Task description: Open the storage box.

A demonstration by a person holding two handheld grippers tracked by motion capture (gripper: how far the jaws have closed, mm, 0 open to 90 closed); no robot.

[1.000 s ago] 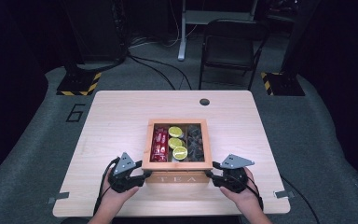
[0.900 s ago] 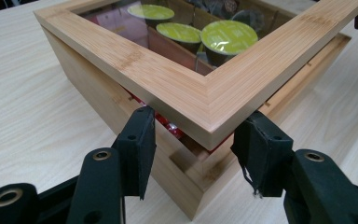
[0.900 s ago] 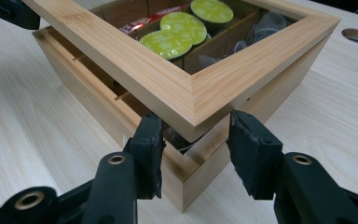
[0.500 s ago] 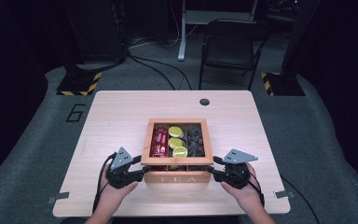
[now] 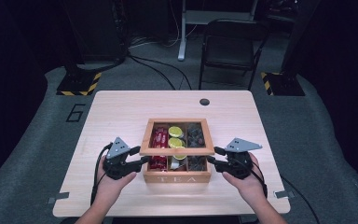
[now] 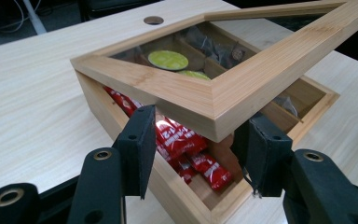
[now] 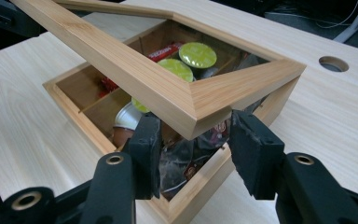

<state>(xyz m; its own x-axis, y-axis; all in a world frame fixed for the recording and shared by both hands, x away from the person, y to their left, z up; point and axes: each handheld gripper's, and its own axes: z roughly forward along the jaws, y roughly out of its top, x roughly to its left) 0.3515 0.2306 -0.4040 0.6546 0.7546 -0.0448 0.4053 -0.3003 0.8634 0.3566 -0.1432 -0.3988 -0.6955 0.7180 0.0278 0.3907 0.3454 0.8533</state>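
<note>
The glass-paned wooden lid (image 5: 177,137) of the tea box (image 5: 177,177) was raised at its front edge, tilted up and back over the box, which sat on the near middle of the desk (image 5: 121,107) with "TEA" lettered on its front wall. The left claw (image 5: 140,161) pinched the lid's front left corner, its two black pads pressed against the sides of the wooden frame, as the left gripper view showed (image 6: 193,140). The right claw (image 5: 213,158) gripped the front right corner the same way, pads tight on the frame (image 7: 196,135). Under the lifted lid the compartments lay open: red sachets (image 6: 186,144) in the left one, green-topped capsules (image 7: 196,55) in the middle, and dark wrapped tea bags (image 7: 186,158) on the right. Each claw was held in a hand (image 5: 109,182) that came in from the near edge of the desk, cables trailing back from them. A round cable hole (image 5: 204,101) sat in the desk's far side, and beyond it stood a dark folding chair (image 5: 228,51) on the grey floor.
</note>
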